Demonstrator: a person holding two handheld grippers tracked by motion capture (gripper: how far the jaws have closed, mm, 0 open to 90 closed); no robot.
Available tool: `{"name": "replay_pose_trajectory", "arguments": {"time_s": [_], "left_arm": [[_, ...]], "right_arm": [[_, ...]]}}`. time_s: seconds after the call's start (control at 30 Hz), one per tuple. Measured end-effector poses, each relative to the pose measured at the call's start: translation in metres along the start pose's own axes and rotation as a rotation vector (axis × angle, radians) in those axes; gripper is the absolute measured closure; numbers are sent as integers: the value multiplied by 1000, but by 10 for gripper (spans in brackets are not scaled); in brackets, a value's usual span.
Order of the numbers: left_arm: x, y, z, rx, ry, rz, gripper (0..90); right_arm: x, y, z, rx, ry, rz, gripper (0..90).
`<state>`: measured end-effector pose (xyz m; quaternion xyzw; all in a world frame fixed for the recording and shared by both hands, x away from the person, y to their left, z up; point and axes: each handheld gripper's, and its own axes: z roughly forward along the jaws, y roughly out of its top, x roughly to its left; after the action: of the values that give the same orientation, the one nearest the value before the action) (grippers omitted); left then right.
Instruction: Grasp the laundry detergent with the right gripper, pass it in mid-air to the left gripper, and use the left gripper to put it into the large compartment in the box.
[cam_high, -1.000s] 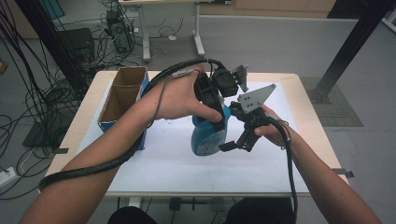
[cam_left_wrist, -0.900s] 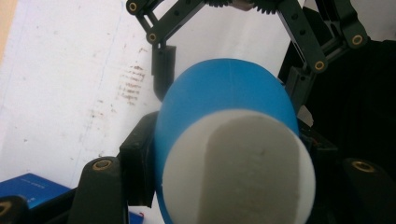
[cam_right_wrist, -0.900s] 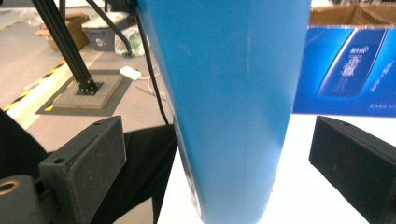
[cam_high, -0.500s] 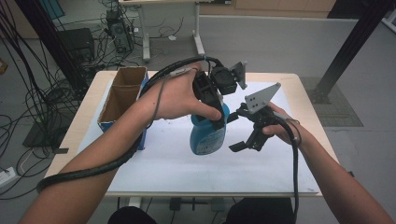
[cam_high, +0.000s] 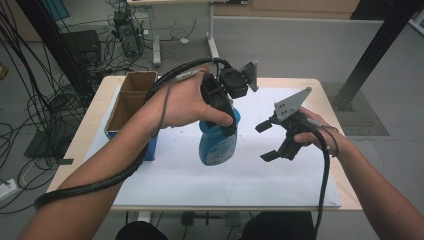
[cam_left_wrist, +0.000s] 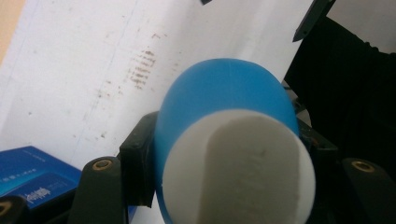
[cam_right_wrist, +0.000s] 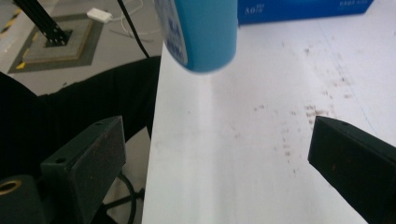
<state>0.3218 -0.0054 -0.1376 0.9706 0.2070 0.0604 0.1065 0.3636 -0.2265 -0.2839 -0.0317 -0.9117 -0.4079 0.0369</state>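
A blue bottle (cam_high: 217, 145) with a white cap (cam_left_wrist: 238, 172) hangs above the white sheet, its base pointing down at the table. My left gripper (cam_high: 226, 125) is shut on its upper part, with one black jaw on each side of the blue body (cam_left_wrist: 224, 98). My right gripper (cam_high: 266, 141) is to the right of the bottle and apart from it, jaws wide open with nothing between them. In the right gripper view the bottle's lower end (cam_right_wrist: 201, 32) is at the top, beyond the open gripper (cam_right_wrist: 224, 163).
An open cardboard box (cam_high: 132, 97) stands at the table's left side with a blue box (cam_high: 150, 147) against it. A white sheet (cam_high: 250, 180) covers the wooden table (cam_high: 345, 185). Cables lie on the floor to the left, and a black post (cam_high: 375, 50) rises at the right.
My right gripper has drawn away to the right from the bottle, jaws open. The left gripper has kept the bottle in nearly the same spot.
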Motion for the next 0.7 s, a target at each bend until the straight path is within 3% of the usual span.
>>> {"name": "replay_pose_trajectory", "arguments": {"time_s": [0.33, 0.7], "left_arm": [[5, -6, -4, 0, 4, -33, 378], [21, -16, -6, 10, 14, -88, 378]], "right_arm": [[-2, -10, -9, 117, -48, 29, 45], [-8, -19, -15, 313, -97, 95, 46]]}}
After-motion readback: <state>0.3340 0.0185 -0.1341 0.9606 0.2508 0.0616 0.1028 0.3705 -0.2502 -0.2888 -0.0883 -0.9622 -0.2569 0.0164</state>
